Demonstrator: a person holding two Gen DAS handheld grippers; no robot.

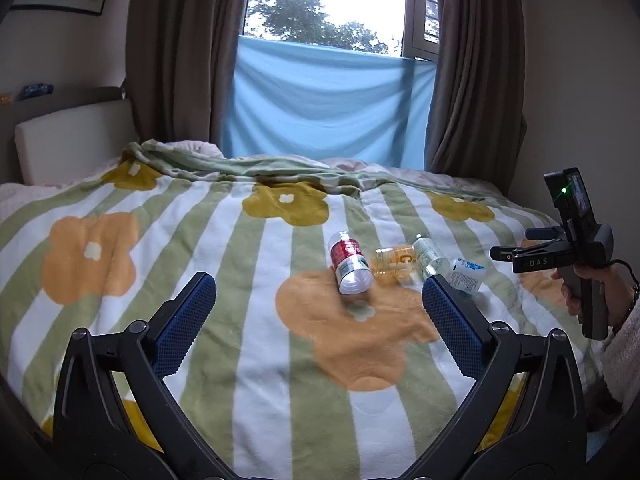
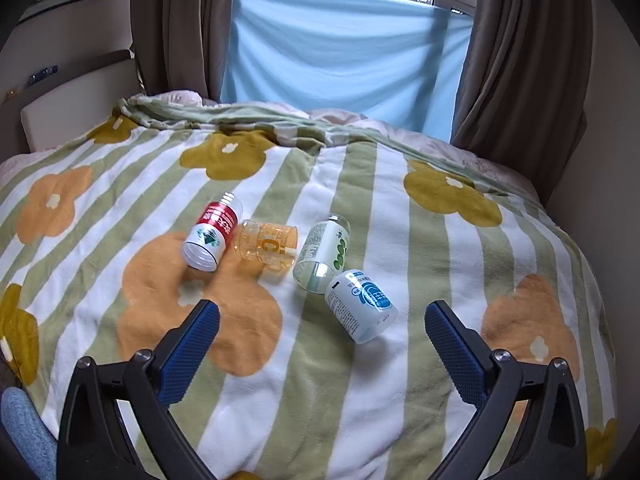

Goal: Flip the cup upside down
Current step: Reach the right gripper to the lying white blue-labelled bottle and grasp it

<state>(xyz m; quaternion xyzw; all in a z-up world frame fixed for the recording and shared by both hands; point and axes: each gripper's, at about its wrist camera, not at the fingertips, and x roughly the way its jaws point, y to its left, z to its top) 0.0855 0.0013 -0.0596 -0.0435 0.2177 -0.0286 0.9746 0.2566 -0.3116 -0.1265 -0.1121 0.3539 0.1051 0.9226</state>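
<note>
Several small clear cup-like bottles lie on their sides on the flowered blanket (image 2: 360,380). They are a red-labelled one (image 2: 212,234) (image 1: 350,266), an orange one (image 2: 268,246) (image 1: 396,262), a green-labelled one (image 2: 324,254) (image 1: 428,258) and a blue-labelled one (image 2: 360,306) (image 1: 466,274). My left gripper (image 1: 318,292) hovers open just short of the red-labelled one, holding nothing. My right gripper (image 2: 322,312) is open too, and the blue-labelled one lies just ahead between its fingers' lines, untouched. In the left wrist view the right gripper (image 1: 512,244) hangs right of the group, held by a hand (image 1: 588,284).
The bed fills both views, with a rumpled blanket fold (image 1: 248,166) at the far side. Behind it hang brown curtains (image 1: 176,60) and a light blue cloth (image 1: 328,100) under a window. A white headboard (image 1: 72,140) stands at the far left. The bed's right edge (image 2: 592,280) drops off near the wall.
</note>
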